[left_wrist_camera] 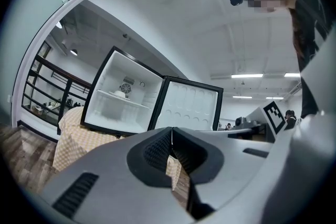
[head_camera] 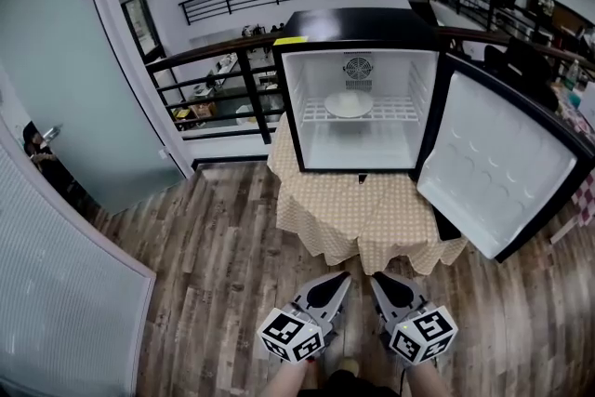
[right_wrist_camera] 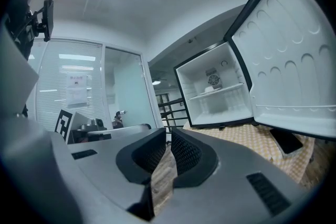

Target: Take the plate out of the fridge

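Head view: plate (head_camera: 349,104) centred on fridge (head_camera: 358,31) shelf (head_camera: 403,113), well ahead of clenched, empty left tool (head_camera: 337,284) and right tool (head_camera: 381,285), seemingly equidistant.

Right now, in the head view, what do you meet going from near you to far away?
The left gripper and right gripper side by side → wooden floor → table with checked cloth → open fridge → plate on its shelf → fan on the back wall.

A black railing (head_camera: 209,51) and frosted glass partition (head_camera: 56,60) border the wood-plank floor (head_camera: 214,246).
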Available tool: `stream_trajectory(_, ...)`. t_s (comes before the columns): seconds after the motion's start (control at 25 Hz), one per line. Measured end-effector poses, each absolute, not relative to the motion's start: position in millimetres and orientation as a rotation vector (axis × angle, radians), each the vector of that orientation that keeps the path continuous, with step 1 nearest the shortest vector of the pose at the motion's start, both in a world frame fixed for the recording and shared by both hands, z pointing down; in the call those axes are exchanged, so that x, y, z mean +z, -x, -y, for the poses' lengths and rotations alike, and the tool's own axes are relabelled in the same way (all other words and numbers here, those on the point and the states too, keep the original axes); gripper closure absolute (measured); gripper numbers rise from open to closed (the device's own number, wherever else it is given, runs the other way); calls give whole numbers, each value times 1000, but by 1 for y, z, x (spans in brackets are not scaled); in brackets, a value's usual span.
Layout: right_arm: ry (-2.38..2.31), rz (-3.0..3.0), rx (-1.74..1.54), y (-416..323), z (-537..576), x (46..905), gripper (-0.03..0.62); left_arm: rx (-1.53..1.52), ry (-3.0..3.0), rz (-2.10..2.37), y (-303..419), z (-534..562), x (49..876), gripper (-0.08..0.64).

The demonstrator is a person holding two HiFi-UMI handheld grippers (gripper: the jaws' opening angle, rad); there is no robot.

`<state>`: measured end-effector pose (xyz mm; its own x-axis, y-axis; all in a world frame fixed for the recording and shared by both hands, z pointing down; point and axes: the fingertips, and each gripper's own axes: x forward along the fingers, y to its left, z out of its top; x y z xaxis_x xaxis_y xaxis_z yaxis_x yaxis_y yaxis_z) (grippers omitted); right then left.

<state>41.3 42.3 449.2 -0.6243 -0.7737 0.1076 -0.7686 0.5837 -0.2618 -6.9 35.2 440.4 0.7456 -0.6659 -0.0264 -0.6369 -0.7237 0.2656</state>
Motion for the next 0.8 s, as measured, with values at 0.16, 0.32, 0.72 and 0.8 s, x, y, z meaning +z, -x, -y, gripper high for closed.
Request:
stream_trajectory(0.16,1345,-2780,-437,-48,-24,450,542,-184,-2706,1038,0,-16,440,549)
stream_trajectory(0.32,1359,-2775,-440,-54,-12,452,543,-186,-2692,1047,-3,-6,444,549)
stream_trajectory(0.72,1331,-2760,-475,-57,6,455,543,-167,-2677,1063,-4,9,448,549)
stream_trajectory(0.8,1334,-2754,-495,-57,10,458,543,-156,-2665,1069,-2,12,453,549)
